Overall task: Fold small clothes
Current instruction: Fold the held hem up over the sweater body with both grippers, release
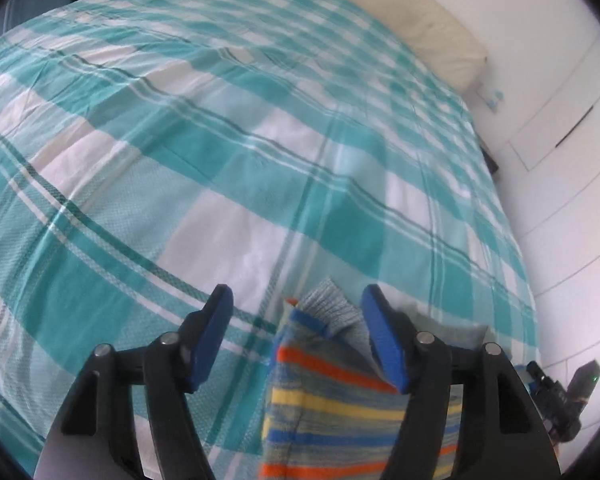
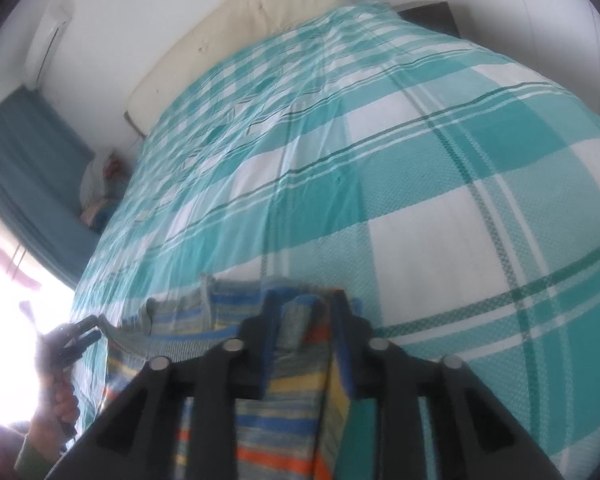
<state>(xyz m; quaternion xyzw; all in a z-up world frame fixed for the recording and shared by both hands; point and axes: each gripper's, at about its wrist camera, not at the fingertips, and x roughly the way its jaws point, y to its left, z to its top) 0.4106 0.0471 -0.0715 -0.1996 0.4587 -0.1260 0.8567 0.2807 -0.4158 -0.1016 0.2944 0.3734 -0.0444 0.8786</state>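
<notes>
Right gripper (image 2: 304, 320) fingers pinch the striped garment (image 2: 284, 392); left gripper (image 1: 296, 328) fingers (tilted down) gape.

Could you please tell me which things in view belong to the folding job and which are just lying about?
Job: striped garment, right gripper shut on it, left gripper open beside it.

Lying about: checked bedspread, cream headboard, bedside clutter.

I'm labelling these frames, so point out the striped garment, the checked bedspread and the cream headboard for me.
striped garment (image 1: 340, 408): left wrist view, on its orange, yellow and blue striped body.
checked bedspread (image 1: 220, 152): left wrist view, on a teal check near the middle.
cream headboard (image 2: 236, 28): right wrist view, on its padded front face.
</notes>
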